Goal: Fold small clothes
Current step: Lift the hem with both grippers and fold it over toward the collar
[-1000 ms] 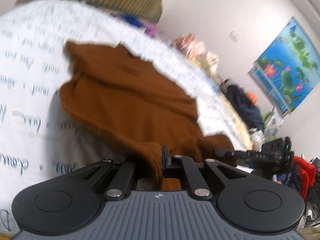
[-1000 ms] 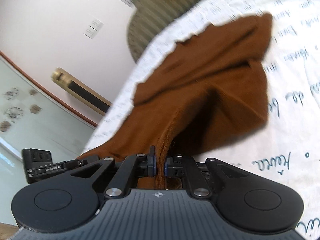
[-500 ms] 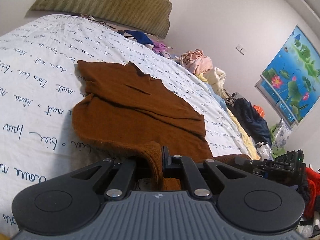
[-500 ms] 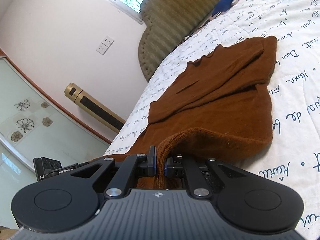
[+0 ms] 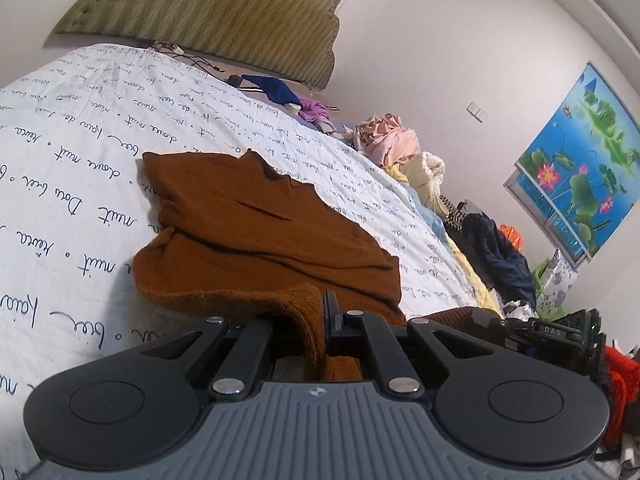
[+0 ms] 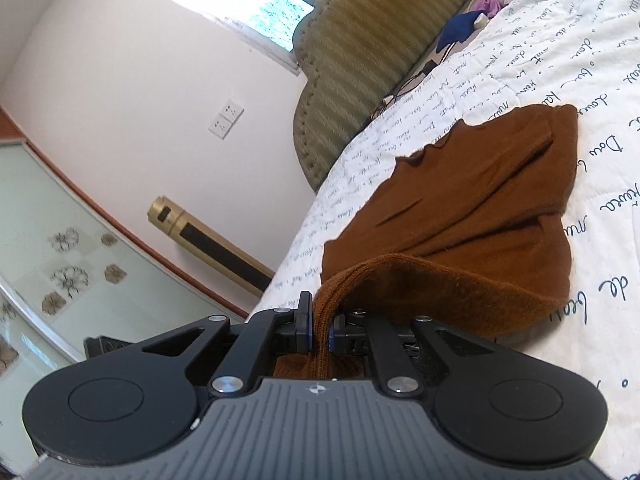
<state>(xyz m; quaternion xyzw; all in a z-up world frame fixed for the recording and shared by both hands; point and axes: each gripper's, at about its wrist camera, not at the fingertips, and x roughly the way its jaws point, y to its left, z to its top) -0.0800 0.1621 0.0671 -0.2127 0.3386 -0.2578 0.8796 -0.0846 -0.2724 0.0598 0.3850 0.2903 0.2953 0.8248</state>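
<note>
A brown knitted garment (image 5: 256,236) lies on a bed, on a white quilt (image 5: 72,184) printed with dark handwriting. Its far part rests flat on the quilt, with folds across it; its near edge is lifted off the bed. The left gripper (image 5: 320,316) has its jaws clamped on one near corner of that edge, and the right gripper (image 6: 320,328) has its jaws clamped on the other, the ribbed hem hanging down between the pads. Beyond the garment stands a padded olive headboard (image 5: 208,16). At the far right edge of the bed, a heap of other clothes (image 5: 396,148) is piled, well apart from the garment.
</note>
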